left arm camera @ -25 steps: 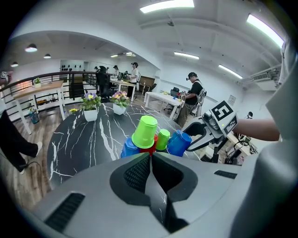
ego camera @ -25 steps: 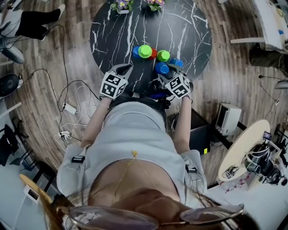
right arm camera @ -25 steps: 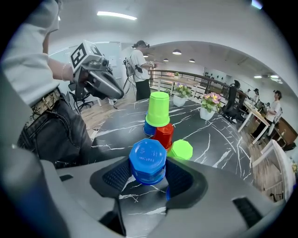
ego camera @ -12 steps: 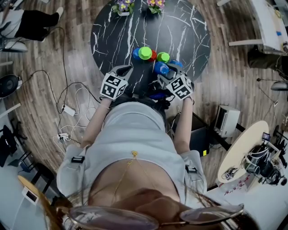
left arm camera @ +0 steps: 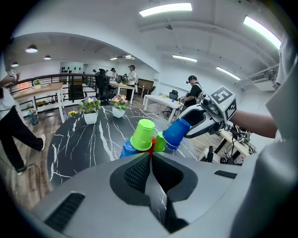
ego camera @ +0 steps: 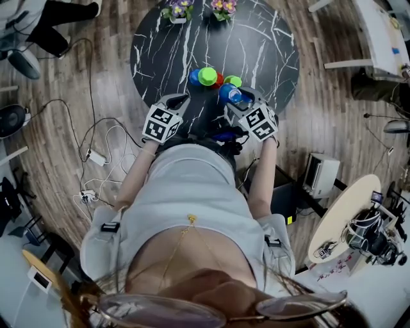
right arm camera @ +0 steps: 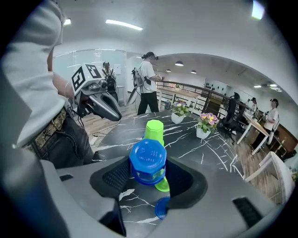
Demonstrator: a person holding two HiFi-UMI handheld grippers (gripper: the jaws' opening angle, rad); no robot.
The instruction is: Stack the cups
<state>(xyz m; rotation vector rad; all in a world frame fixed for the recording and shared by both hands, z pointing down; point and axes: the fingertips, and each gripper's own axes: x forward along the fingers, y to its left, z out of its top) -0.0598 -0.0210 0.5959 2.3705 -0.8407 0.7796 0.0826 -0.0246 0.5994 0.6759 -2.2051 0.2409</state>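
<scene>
A blue cup point(right arm camera: 148, 161) sits upside down and tilted between the pads of my right gripper point(right arm camera: 148, 174), which is shut on it and holds it above the table. The head view shows this blue cup point(ego camera: 229, 93) at the right gripper point(ego camera: 233, 102), beside the cup cluster. The cluster holds a green cup point(ego camera: 207, 75) on a blue one point(ego camera: 194, 77), a red cup point(ego camera: 218, 79) and another green cup point(ego camera: 233, 81). My left gripper point(left arm camera: 150, 155) is shut and empty, a little short of the green cup point(left arm camera: 143, 134). A blue cup rim point(right arm camera: 160, 207) shows below the right jaws.
The round black marble table point(ego camera: 256, 38) carries two flower pots point(ego camera: 179, 9) at its far edge. Cables and a power strip point(ego camera: 97, 155) lie on the wooden floor to the left. People and desks fill the room behind the table.
My right gripper has lifted the blue cup and carried it slightly toward the cluster. The left gripper has stayed where it was.
</scene>
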